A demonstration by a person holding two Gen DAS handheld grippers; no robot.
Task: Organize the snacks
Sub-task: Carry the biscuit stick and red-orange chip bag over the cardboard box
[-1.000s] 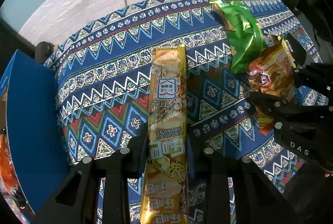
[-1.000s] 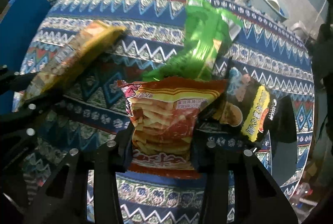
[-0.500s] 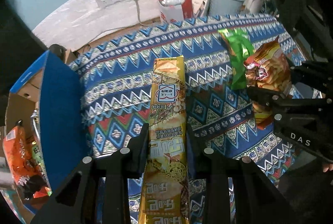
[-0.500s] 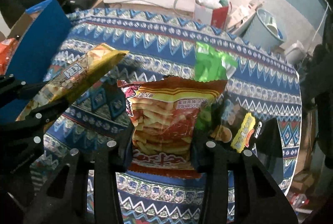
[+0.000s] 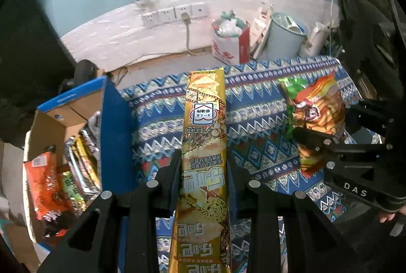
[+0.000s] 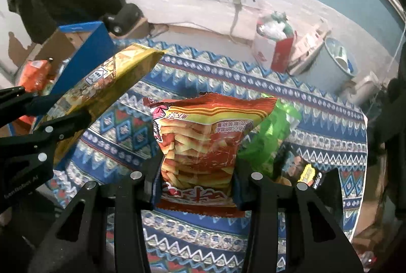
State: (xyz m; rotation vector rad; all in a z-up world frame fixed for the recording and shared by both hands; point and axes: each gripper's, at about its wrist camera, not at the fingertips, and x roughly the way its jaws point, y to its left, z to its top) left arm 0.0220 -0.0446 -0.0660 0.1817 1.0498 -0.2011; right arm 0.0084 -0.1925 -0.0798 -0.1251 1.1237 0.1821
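Note:
My left gripper [image 5: 203, 161] is shut on a long gold snack packet [image 5: 205, 135] and holds it above the patterned tablecloth [image 5: 253, 105]. My right gripper [image 6: 196, 161] is shut on a red and orange bag of chip sticks [image 6: 203, 141], also raised off the cloth. From the right wrist view the gold packet [image 6: 106, 82] hangs at the left in the left gripper [image 6: 63, 120]. In the left wrist view the red bag [image 5: 319, 113] sits at the right in the right gripper [image 5: 327, 128]. A green bag [image 6: 274, 130] and a black and yellow bag [image 6: 304, 171] lie on the cloth.
A blue cardboard box [image 5: 111, 125] stands open at the table's left edge with several snack packets [image 5: 48, 186] inside. Beyond the table on the floor are a red and white bag [image 5: 231, 42], a pale bucket [image 5: 286, 34] and a power strip [image 5: 175, 14].
Both grippers have risen with their packets, so the table looks smaller and farther below. The open blue box with its snacks has come into view at the left.

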